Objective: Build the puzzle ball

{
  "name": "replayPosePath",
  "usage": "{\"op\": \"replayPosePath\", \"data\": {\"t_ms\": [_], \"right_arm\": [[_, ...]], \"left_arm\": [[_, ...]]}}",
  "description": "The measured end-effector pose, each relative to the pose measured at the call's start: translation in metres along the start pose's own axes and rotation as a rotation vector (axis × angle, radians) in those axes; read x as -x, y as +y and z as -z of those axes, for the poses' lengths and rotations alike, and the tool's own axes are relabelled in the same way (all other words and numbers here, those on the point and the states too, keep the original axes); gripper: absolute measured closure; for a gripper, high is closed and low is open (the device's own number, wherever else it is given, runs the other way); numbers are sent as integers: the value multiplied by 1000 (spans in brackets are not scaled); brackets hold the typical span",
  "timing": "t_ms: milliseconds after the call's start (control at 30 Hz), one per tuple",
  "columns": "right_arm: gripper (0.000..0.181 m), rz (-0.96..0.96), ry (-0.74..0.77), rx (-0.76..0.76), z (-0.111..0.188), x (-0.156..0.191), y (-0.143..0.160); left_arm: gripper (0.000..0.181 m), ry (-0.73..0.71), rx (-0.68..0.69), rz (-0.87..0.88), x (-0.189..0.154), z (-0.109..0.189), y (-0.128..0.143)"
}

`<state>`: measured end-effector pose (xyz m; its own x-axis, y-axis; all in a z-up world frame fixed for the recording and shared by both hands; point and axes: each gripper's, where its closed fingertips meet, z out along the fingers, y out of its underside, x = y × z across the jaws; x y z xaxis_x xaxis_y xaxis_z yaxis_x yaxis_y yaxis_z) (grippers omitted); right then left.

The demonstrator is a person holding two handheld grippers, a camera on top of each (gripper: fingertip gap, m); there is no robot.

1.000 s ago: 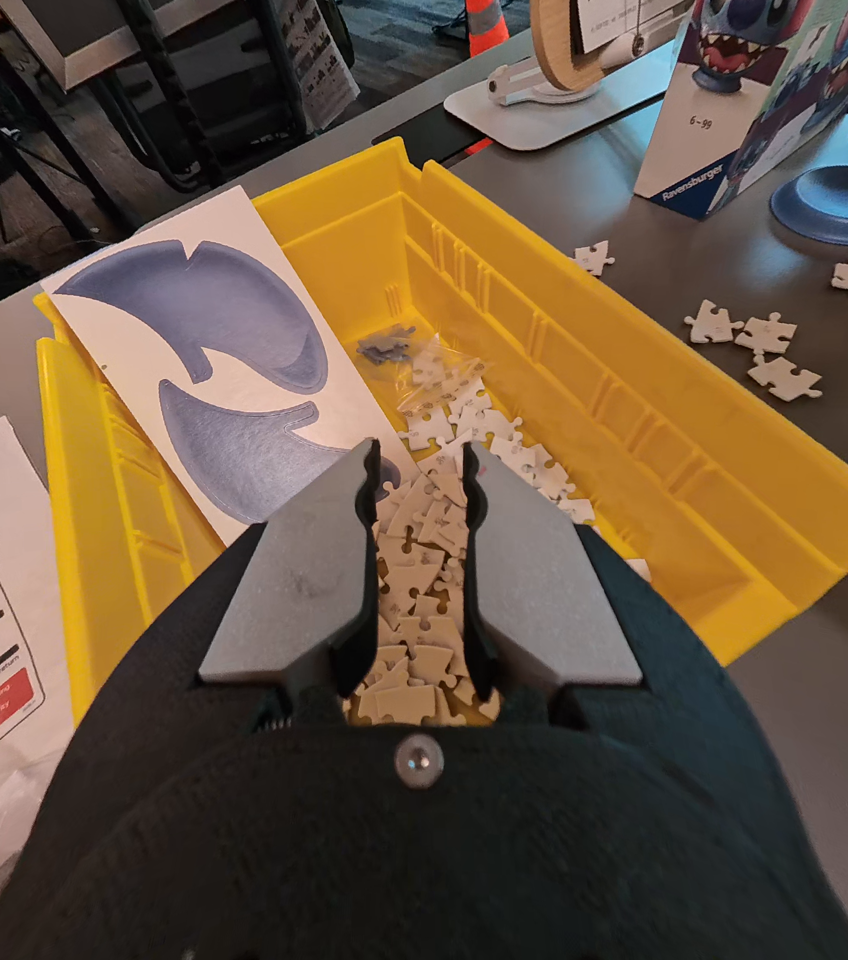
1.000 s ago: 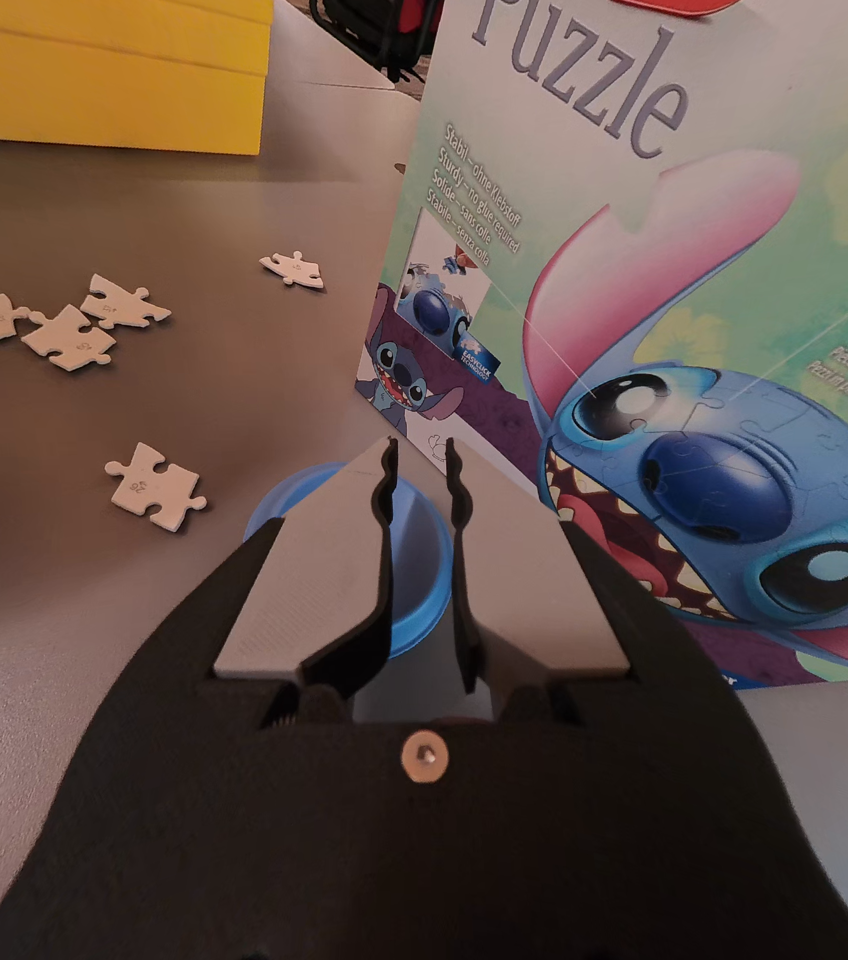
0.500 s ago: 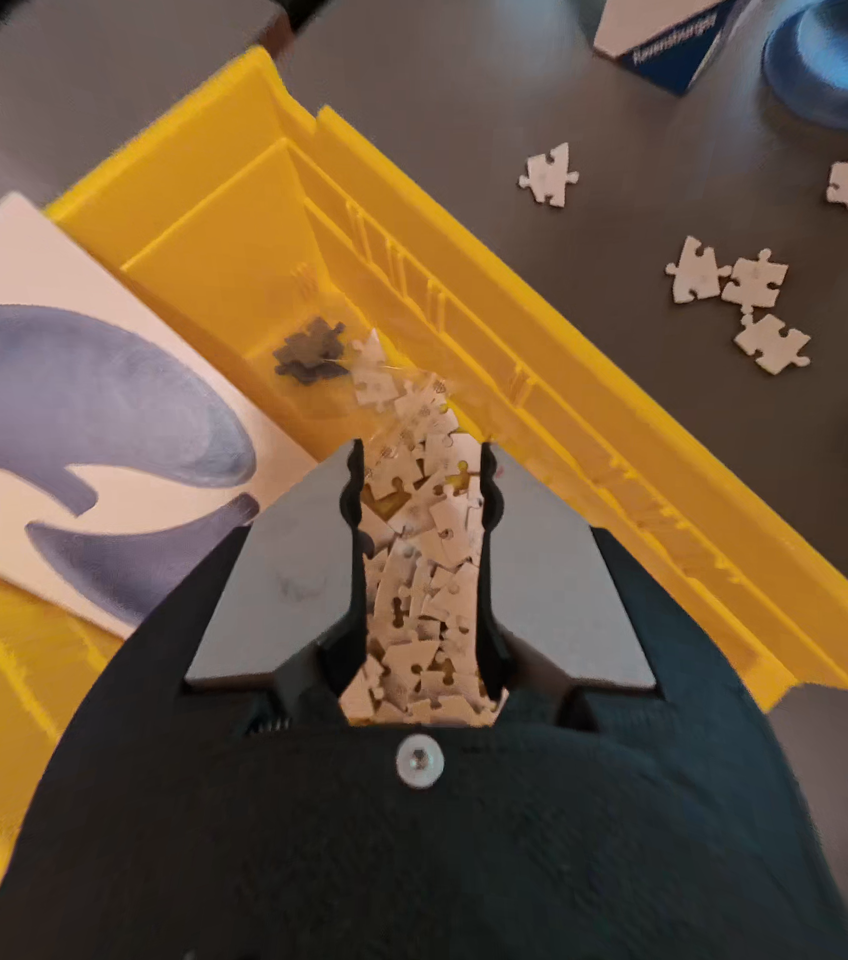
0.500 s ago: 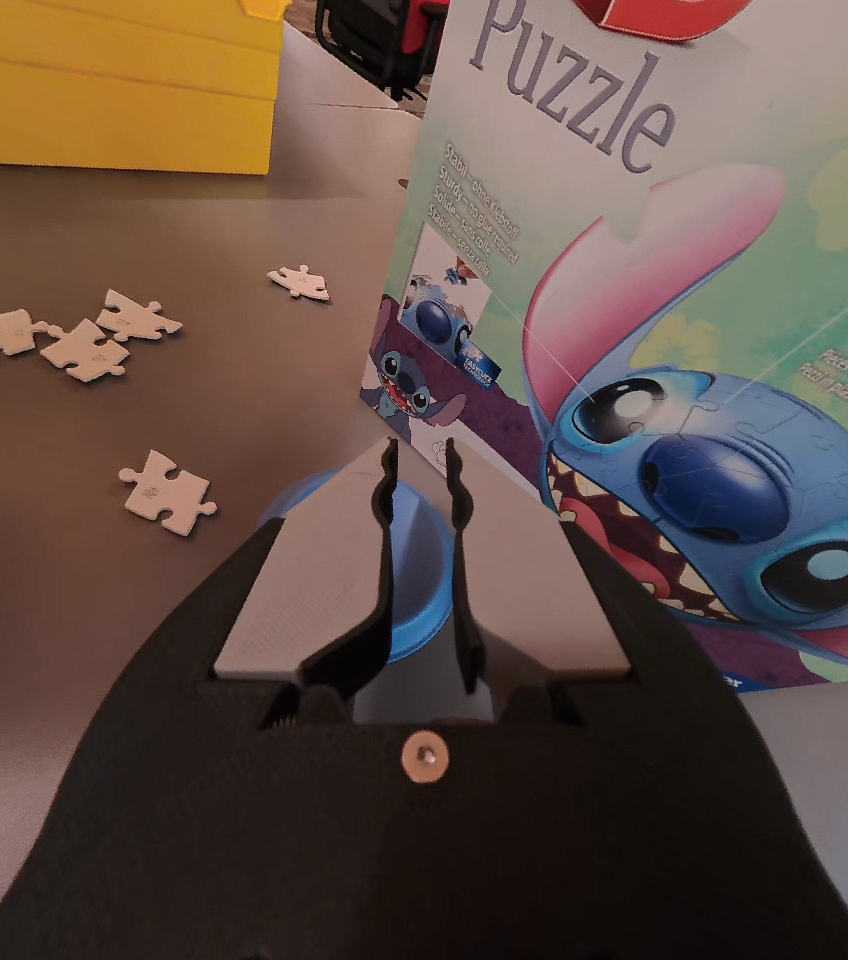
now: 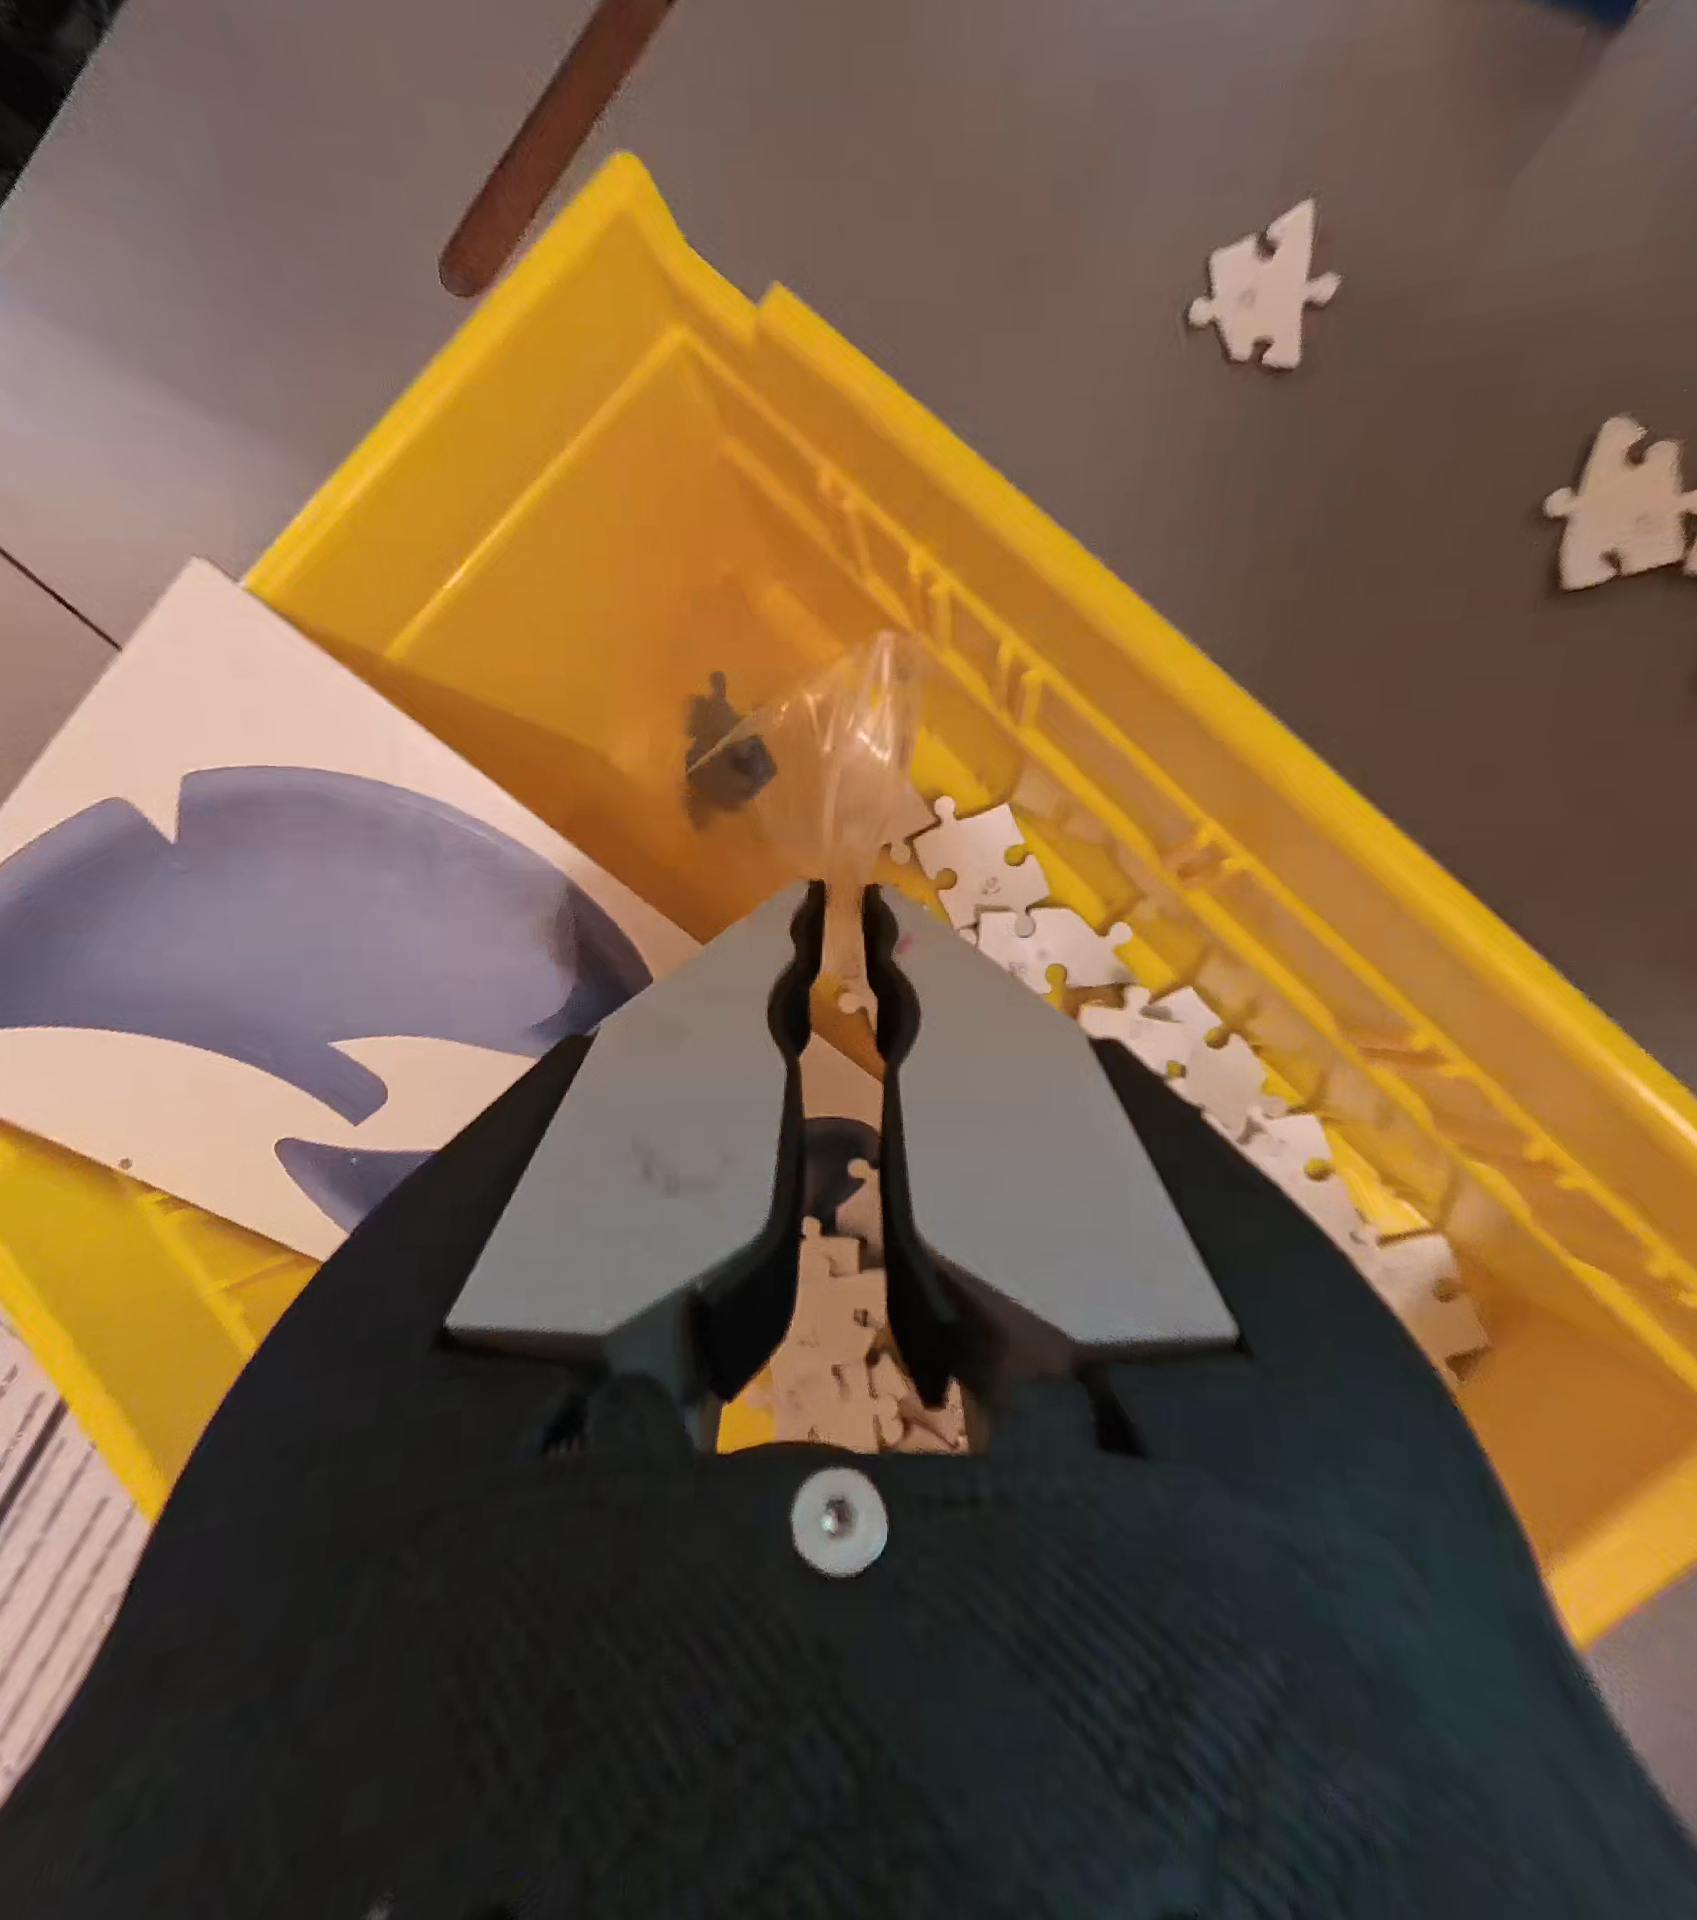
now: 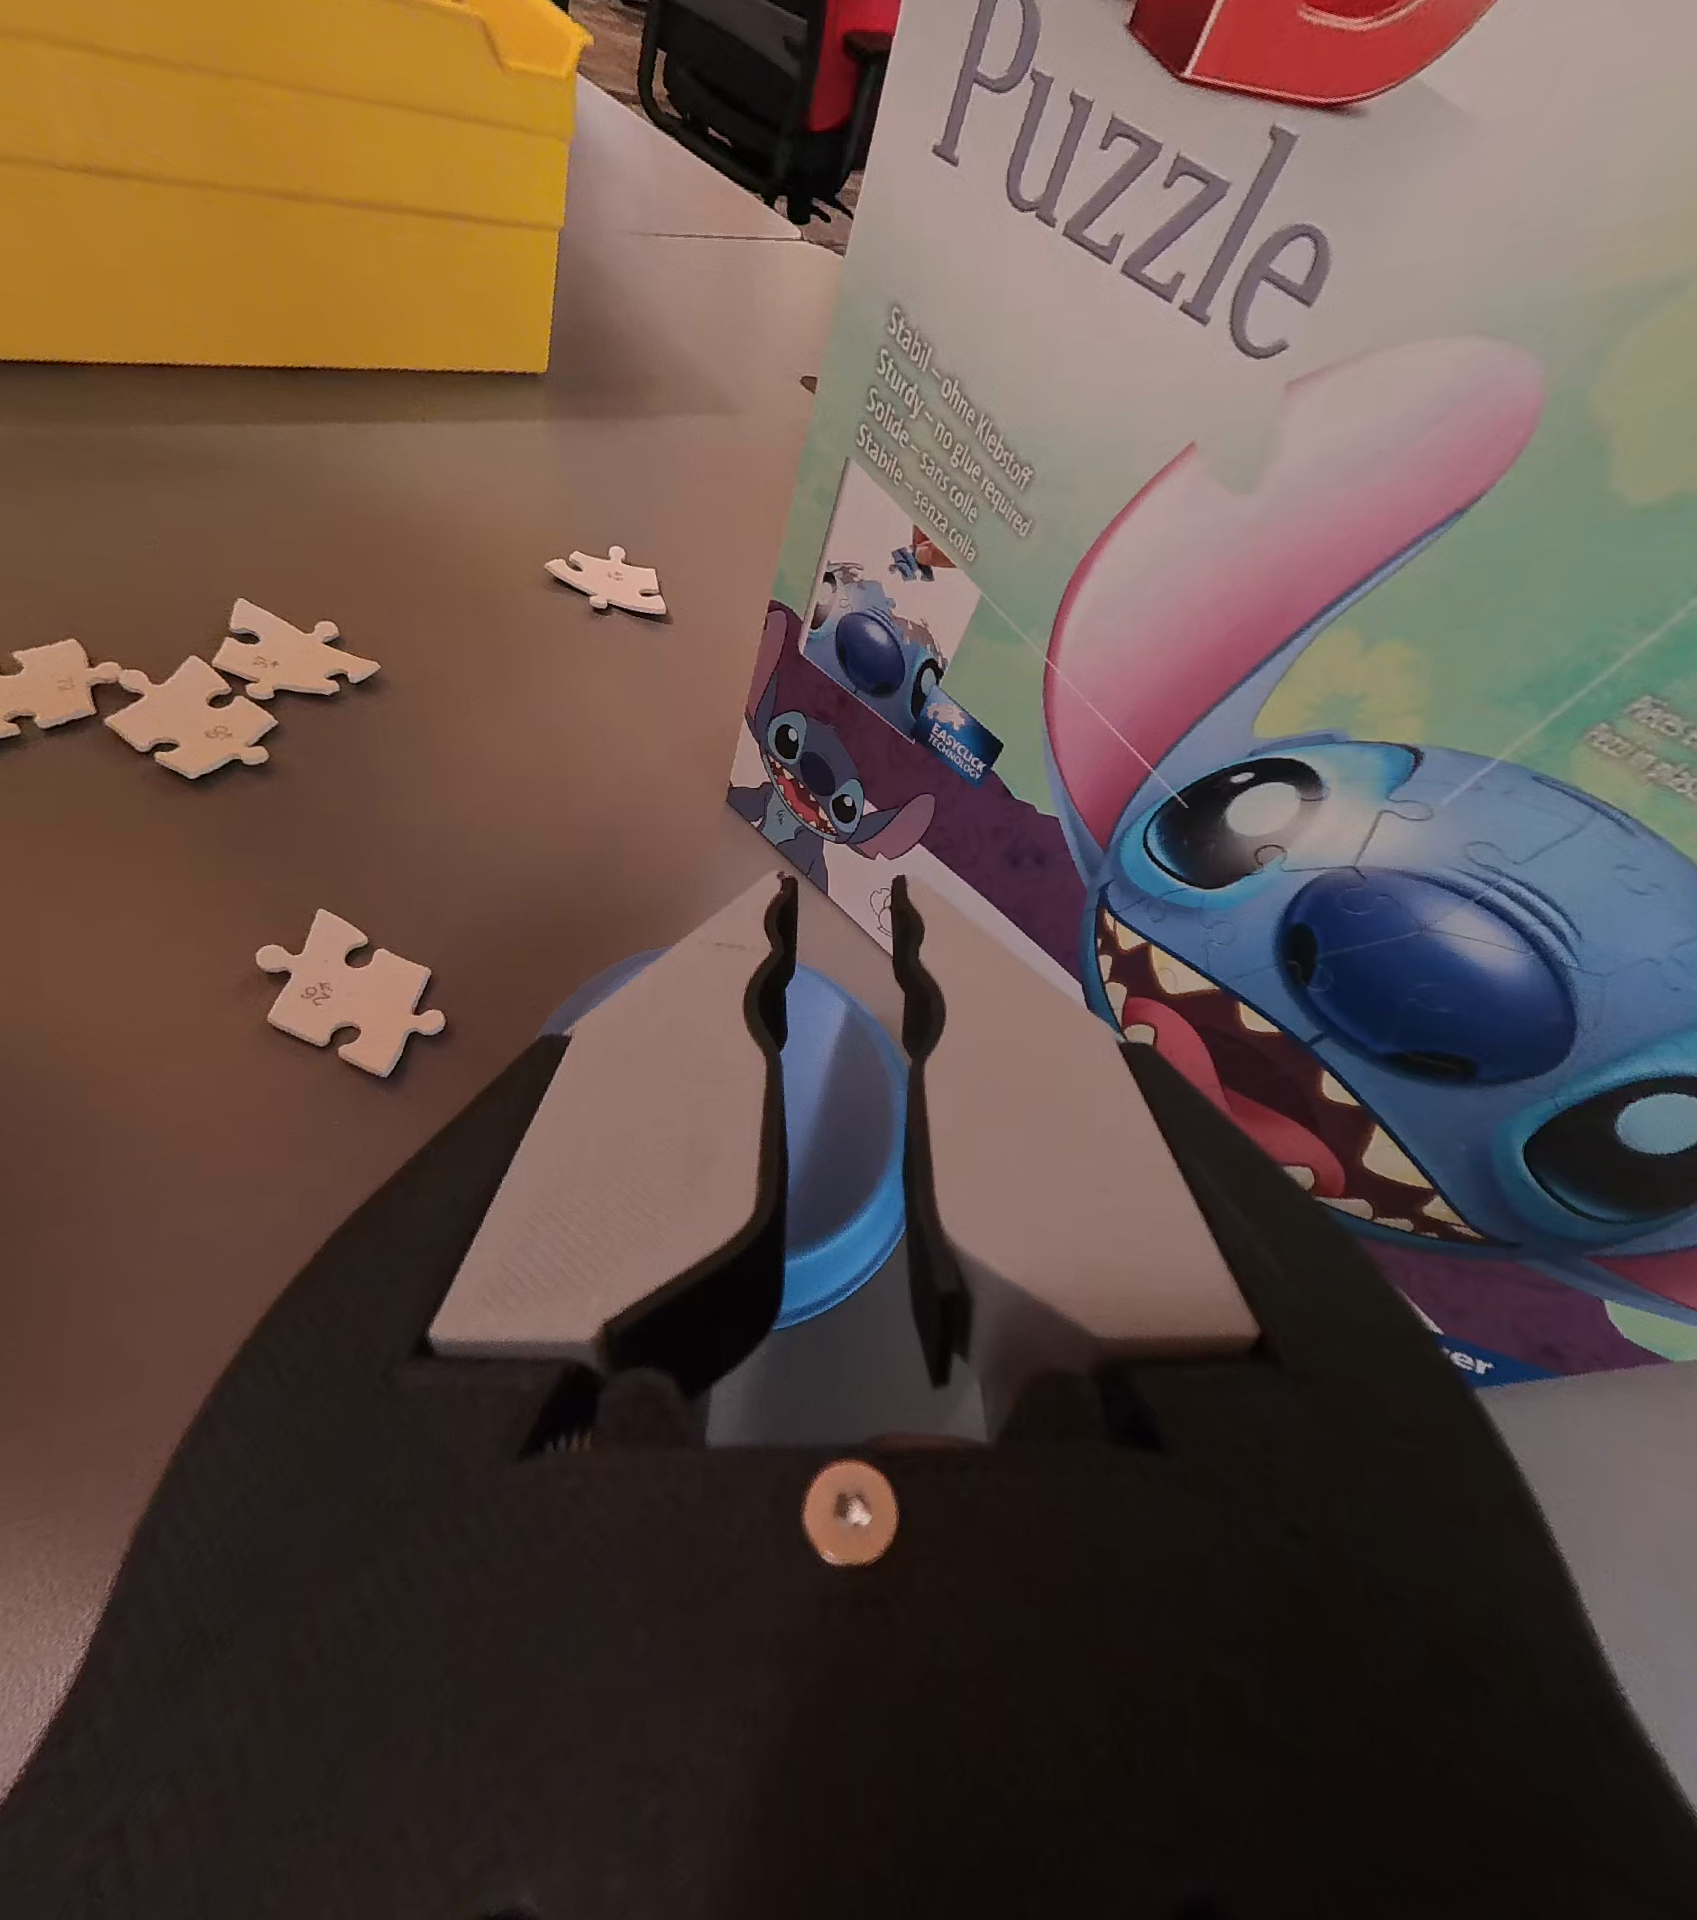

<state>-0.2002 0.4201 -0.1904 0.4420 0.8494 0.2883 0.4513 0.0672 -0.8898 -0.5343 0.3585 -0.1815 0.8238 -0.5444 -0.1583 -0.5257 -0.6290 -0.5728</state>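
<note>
Left claw [image 5: 842, 896] pinches the clear bag [image 5: 859, 753] inside the yellow bin [image 5: 1239, 790]; right claw [image 6: 839, 902] gapes empty over open table [image 6: 200, 1091].

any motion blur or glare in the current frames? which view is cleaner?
Left wrist view: motion blur smears the yellow bin and the loose puzzle pieces on the table; the clear bag at the left gripper tips shows slight sheen.
Right wrist view: sharp, the puzzle box and pieces crisp, soft shadows, no glare; wide-angle bending at the edges. The right one is cleaner.
</note>
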Motion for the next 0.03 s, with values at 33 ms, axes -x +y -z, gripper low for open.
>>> {"op": "replayPosePath", "data": {"t_ms": [33], "right_arm": [[167, 1, 2, 1, 0, 0, 0]], "left_arm": [[177, 4, -15, 19, 4, 4, -1]]}}
